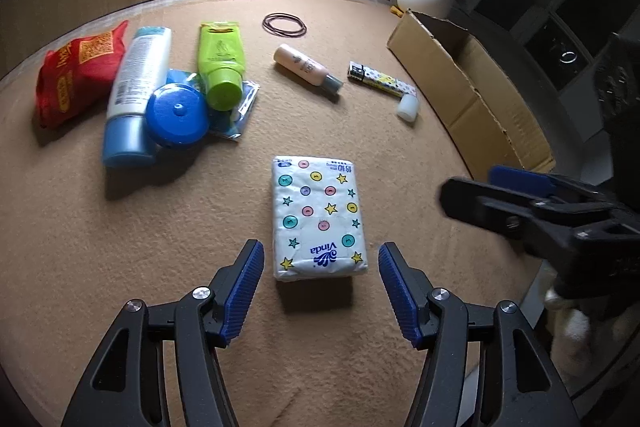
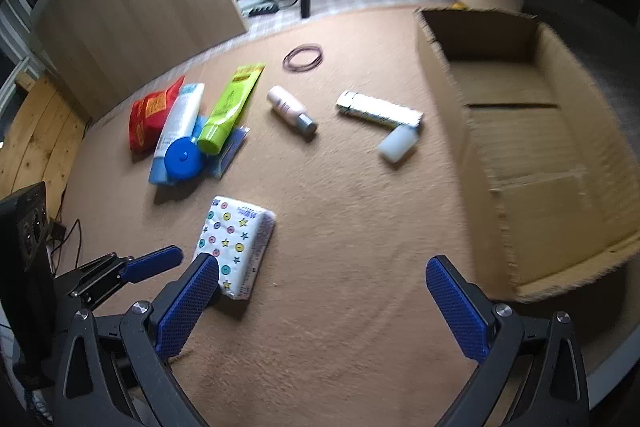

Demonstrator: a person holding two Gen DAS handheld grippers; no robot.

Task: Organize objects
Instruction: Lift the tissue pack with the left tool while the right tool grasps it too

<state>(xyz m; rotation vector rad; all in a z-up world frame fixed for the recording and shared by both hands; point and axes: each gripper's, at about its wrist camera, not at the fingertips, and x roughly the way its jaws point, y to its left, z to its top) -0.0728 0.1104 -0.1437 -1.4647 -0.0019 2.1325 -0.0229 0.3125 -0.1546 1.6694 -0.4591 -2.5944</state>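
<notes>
Brown cardboard box [image 2: 520, 131] sits empty, every item unpacked; left gripper [image 1: 320, 267] spread around star-patterned tissue pack [image 1: 318, 217], right gripper [image 2: 320, 291] spread, holding nothing

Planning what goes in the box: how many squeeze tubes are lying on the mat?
2. A white-and-blue tube lies beside the red bag; a green tube lies right of it. Others could hide under that pile.

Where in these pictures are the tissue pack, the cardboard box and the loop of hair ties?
tissue pack [image 1: 318, 217], left wrist view, middle of its printed top.
cardboard box [image 2: 472, 163], right wrist view, near side wall.
hair ties [image 1: 284, 24], left wrist view, on the looped bands.
</notes>
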